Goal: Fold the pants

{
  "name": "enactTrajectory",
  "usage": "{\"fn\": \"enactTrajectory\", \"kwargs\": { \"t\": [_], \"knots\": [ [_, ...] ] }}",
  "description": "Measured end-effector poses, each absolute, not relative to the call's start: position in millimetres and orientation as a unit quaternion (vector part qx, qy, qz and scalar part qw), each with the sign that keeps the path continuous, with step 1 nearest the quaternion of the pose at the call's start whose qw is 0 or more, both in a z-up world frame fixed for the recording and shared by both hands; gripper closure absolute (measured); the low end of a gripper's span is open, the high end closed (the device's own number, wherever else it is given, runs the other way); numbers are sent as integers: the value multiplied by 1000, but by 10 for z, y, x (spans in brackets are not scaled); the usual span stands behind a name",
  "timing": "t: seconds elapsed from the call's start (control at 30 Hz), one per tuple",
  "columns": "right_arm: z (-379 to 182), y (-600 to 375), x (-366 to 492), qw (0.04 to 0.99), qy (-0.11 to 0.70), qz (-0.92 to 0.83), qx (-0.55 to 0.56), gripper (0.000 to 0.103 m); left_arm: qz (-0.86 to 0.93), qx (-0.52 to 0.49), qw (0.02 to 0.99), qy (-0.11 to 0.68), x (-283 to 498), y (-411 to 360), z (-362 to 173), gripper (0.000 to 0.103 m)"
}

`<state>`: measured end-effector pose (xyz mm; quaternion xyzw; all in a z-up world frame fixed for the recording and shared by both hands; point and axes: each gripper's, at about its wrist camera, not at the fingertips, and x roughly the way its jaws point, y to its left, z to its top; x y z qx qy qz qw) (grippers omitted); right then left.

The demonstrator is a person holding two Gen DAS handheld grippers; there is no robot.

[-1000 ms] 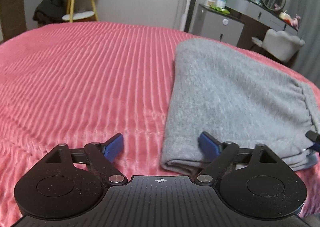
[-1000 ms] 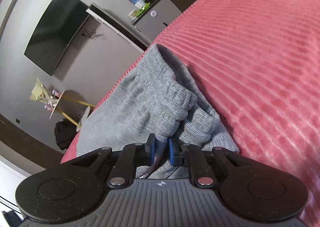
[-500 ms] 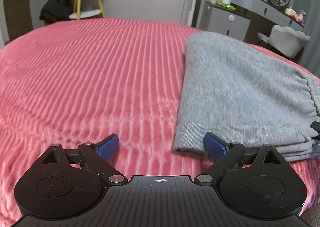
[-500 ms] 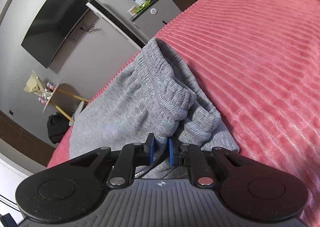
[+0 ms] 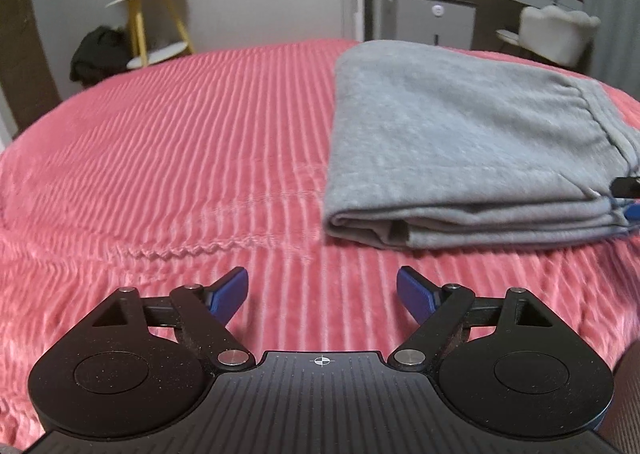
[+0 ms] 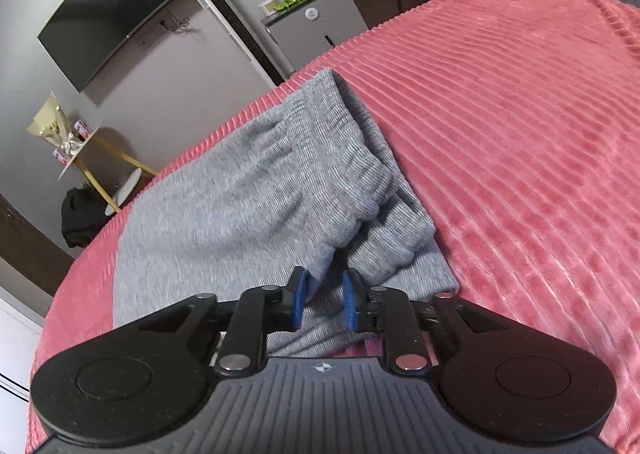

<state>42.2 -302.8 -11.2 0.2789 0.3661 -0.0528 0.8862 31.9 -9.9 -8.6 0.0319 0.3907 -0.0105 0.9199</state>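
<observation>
The grey pants (image 5: pixel 460 134) lie folded in layers on the pink ribbed bedspread (image 5: pixel 180 158). My left gripper (image 5: pixel 322 292) is open and empty, a little in front of the folded edge and apart from it. In the right wrist view the pants (image 6: pixel 248 198) show their ribbed waistband bunched near my right gripper (image 6: pixel 322 304). Its blue pads have parted a little, with a waistband corner hanging loosely between them. The right gripper's tip also shows in the left wrist view (image 5: pixel 628 194) at the pants' right edge.
A yellow-legged side table (image 5: pixel 152 26) and a dark bag (image 5: pixel 100 58) stand beyond the bed's far left. A grey cabinet (image 5: pixel 428 18), a dresser and a white chair (image 5: pixel 556 34) stand far right. A TV (image 6: pixel 116 2) hangs on the wall.
My left gripper has drawn back from the pants' folded edge, still open. My right gripper's pads have parted, loosening their hold on the waistband.
</observation>
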Motion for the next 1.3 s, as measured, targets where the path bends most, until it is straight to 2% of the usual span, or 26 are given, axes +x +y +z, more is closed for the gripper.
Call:
{"fn": "enactTrajectory", "kwargs": {
  "t": [0.03,0.07,0.3,0.47,0.5,0.63,0.77,1.0,1.3],
  "knots": [
    [-109,-3020,413,883,376,-69,271,53,-13,33,921,388,295,-106,-75,16],
    [-100,-3020,399,880,382,-81,268,48,-14,32,921,387,277,-105,-63,16],
    [-125,-3072,213,863,403,-85,293,40,-21,19,923,383,200,-93,7,15],
    [-60,-3045,67,865,405,-69,287,38,-28,4,924,380,142,-60,51,14],
    [-31,-3029,51,865,405,-58,291,35,-29,-3,925,379,133,-42,64,14],
    [24,-3075,39,851,406,-17,334,30,-35,-38,924,379,128,35,95,13],
    [16,-3136,129,822,392,0,414,20,-36,-92,916,389,180,153,80,13],
    [-400,-3194,391,790,381,-1,481,19,-38,-242,880,408,365,427,-62,13],
    [-654,-3434,355,752,297,18,588,19,-123,-460,777,412,837,704,-430,13]
  ]
}}
